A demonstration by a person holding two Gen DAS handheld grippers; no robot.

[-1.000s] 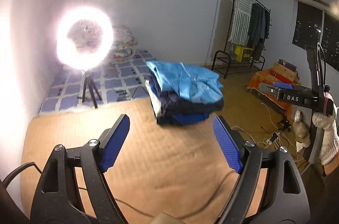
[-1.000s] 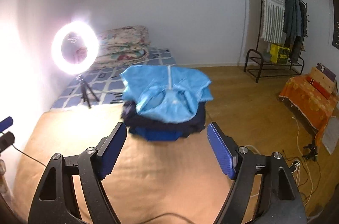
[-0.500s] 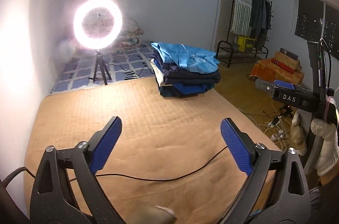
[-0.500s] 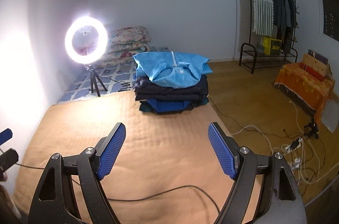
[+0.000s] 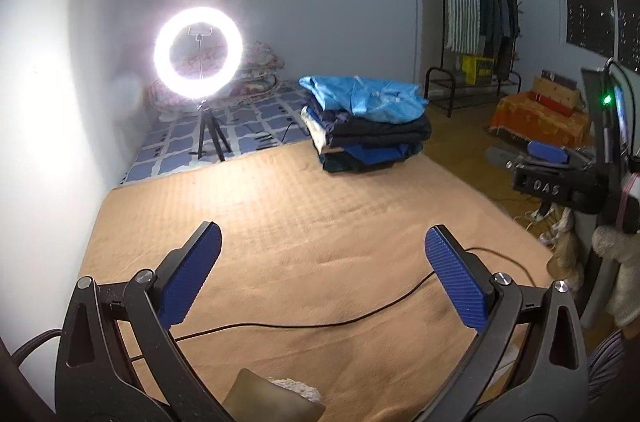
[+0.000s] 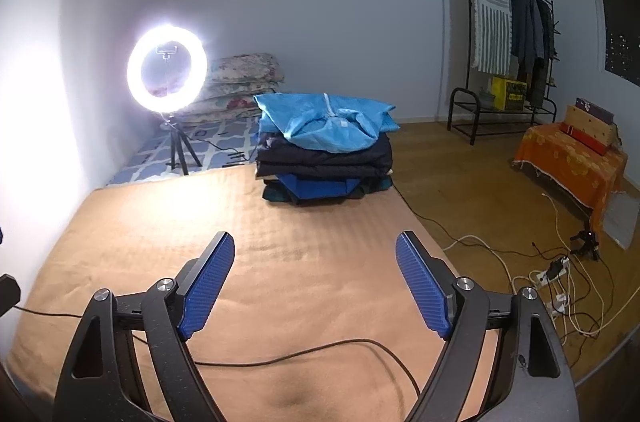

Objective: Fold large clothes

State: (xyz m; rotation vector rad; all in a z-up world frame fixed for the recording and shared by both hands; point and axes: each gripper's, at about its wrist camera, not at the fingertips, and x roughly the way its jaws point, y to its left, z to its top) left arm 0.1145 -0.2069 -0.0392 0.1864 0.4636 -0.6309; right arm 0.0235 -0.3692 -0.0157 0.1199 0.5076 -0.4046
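A stack of folded clothes [image 5: 366, 126] sits at the far end of the tan mat [image 5: 304, 222], with a light blue garment [image 6: 326, 120] on top of dark and blue ones. The stack [image 6: 324, 158] is also centred in the right wrist view. My left gripper [image 5: 322, 254] is open and empty, well back from the stack above the mat. My right gripper [image 6: 314, 262] is open and empty, also back from the stack above the mat [image 6: 280, 262]. The right gripper shows at the right edge of the left wrist view [image 5: 546, 152].
A lit ring light on a tripod [image 5: 199, 58] stands at the far left on a blue patterned mat [image 5: 248, 126]. A black cable [image 5: 320, 322] lies across the near mat. A clothes rack [image 6: 508, 62], an orange-covered box [image 6: 572, 154] and floor cables [image 6: 552, 274] are at the right.
Both grippers have pulled back from the stack of clothes, which now looks farther away. Both stay open and empty. The cable on the mat has come into view.
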